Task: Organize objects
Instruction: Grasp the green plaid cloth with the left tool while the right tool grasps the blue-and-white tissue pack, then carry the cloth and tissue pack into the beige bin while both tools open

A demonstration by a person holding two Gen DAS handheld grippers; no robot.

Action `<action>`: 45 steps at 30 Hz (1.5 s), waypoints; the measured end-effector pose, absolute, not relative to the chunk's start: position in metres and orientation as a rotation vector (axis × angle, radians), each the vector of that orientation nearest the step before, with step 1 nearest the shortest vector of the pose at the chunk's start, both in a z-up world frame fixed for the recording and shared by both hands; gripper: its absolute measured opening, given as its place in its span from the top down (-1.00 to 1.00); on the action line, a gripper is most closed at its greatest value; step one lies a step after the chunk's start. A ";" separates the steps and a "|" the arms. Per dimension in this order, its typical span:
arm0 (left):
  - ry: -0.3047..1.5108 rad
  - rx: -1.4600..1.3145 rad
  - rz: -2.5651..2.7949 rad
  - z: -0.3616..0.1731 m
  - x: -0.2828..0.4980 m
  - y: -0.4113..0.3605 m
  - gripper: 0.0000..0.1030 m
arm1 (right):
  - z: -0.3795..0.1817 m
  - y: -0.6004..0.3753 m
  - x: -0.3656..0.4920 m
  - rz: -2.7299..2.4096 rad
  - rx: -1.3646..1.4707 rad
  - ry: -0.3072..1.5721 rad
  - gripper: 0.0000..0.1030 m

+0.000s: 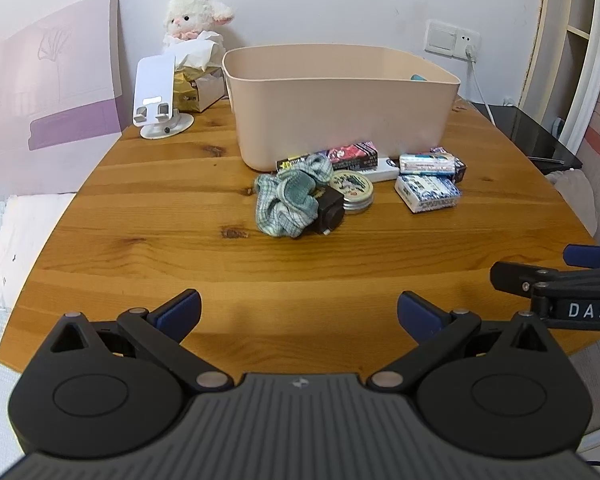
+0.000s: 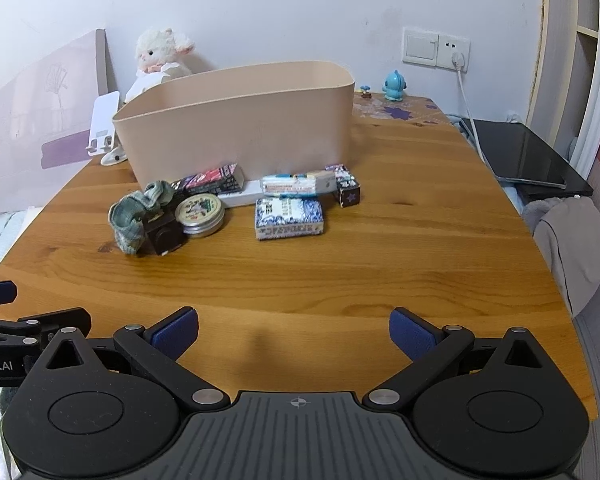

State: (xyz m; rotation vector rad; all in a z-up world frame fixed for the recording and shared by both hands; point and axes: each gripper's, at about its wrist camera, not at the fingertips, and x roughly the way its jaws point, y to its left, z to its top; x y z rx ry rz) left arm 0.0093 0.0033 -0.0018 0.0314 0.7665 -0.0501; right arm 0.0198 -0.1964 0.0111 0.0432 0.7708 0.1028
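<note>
- Left gripper (image 1: 299,314) at bottom centre of its view, jaws spread wide, holding nothing; it hovers over bare table (image 1: 148,216).
- Right gripper (image 2: 294,330) likewise bottom centre of its view, jaws apart, empty.
- Clutter sits mid-frame, just in front of the beige bin (image 1: 340,100): green-white cloth (image 1: 286,200), black cube (image 1: 330,210), round tin (image 1: 352,190), blue-white pack (image 1: 427,192), long wrapped bar (image 1: 427,163), dark printed box (image 1: 352,154), small starred box (image 2: 348,194).
- Cloth: soft, light, bunched, touching the cube; prob. best pinched at a raised fold.
- Tin: stiff, smooth metal rim, likely slippery; grip across its diameter, low on the rim.
- Blue-white pack: light, wrapper prob. crinkly, lies flat; take across the short sides.
- Cube: rigid, compact, flat faces give good purchase.
- Bin interior mostly hidden; a teal bit shows above the far rim in the left view, perhaps the figurine (image 2: 394,86) behind it.
</note>
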 end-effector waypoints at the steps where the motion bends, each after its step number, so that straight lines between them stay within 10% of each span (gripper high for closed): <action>1: 0.766 0.036 -0.048 -0.002 0.013 0.004 -1.00 | 0.011 -0.197 0.023 0.102 0.042 0.768 -1.00; 40: 0.820 0.015 -0.132 -0.031 0.140 0.036 -1.00 | -0.039 -0.184 0.154 0.120 -0.049 0.837 -0.95; 45: 0.826 -0.025 -0.180 -0.029 0.140 0.042 -0.45 | -0.042 -0.183 0.157 0.125 -0.036 0.839 -0.67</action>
